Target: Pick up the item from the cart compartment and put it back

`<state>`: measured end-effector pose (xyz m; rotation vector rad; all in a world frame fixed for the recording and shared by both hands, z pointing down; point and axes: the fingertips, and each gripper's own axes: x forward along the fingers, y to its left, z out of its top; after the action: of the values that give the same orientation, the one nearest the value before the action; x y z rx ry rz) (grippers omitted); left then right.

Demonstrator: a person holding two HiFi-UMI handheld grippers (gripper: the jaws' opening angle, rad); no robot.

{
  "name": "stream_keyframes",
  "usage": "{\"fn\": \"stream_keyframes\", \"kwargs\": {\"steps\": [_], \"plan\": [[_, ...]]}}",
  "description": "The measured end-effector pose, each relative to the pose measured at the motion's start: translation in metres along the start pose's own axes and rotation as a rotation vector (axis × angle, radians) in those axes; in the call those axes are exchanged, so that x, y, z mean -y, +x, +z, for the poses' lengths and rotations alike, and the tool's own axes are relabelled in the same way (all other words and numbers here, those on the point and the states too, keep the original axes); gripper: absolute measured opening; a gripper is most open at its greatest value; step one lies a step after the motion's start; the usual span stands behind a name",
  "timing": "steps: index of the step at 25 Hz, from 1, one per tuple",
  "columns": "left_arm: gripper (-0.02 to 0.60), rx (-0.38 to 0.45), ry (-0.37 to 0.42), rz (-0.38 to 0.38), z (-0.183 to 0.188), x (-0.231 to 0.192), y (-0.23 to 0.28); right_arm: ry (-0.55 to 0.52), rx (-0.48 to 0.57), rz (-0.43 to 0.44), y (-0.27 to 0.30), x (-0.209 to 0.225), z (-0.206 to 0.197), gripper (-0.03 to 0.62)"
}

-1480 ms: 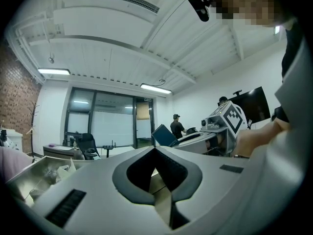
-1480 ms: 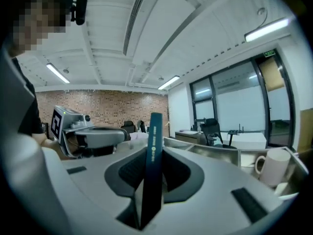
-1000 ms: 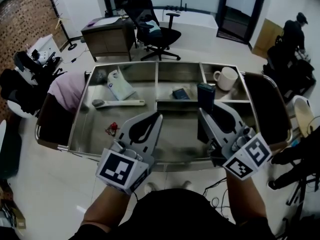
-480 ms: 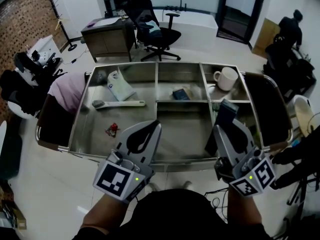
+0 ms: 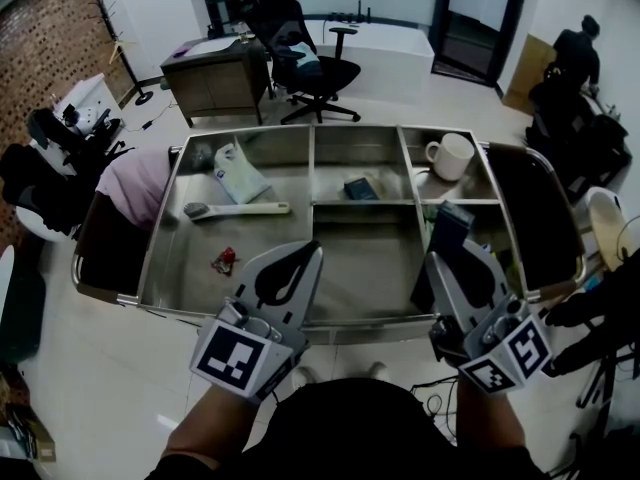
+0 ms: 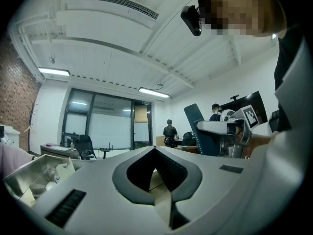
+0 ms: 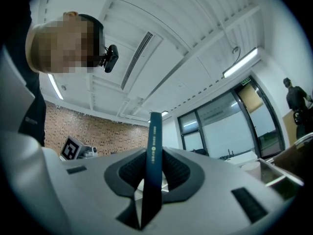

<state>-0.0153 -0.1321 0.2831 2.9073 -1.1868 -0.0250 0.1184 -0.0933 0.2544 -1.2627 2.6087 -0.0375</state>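
Dark blue box (image 5: 451, 228) is pinched edge-on by the right gripper (image 5: 462, 266) at lower right of frame, over the cart (image 5: 330, 320). Left gripper (image 5: 298, 260) has its jaws pressed together, empty

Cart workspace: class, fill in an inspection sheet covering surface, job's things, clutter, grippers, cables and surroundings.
Surface: steel cart, divided into compartments.
Job's things: dark blue flat box, held upright above the right front compartment.
Clutter: white mug, long-handled brush, white pouch, small dark packet, red scrap; pink cloth over the left end.
Grippers: right gripper shut on the box; left gripper shut, empty.
Cables: cables loose on the floor near the cart's right front corner.
Surroundings: office chair, desk, person far right.
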Motion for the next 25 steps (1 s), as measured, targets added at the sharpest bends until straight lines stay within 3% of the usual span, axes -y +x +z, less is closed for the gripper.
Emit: {"fn": "stream_keyframes", "kwargs": {"steps": [25], "plan": [[0.000,0.018,-0.008,0.021,0.000,-0.007,0.002,0.008,-0.028,-0.004,0.002,0.002,-0.010,0.097]]}}
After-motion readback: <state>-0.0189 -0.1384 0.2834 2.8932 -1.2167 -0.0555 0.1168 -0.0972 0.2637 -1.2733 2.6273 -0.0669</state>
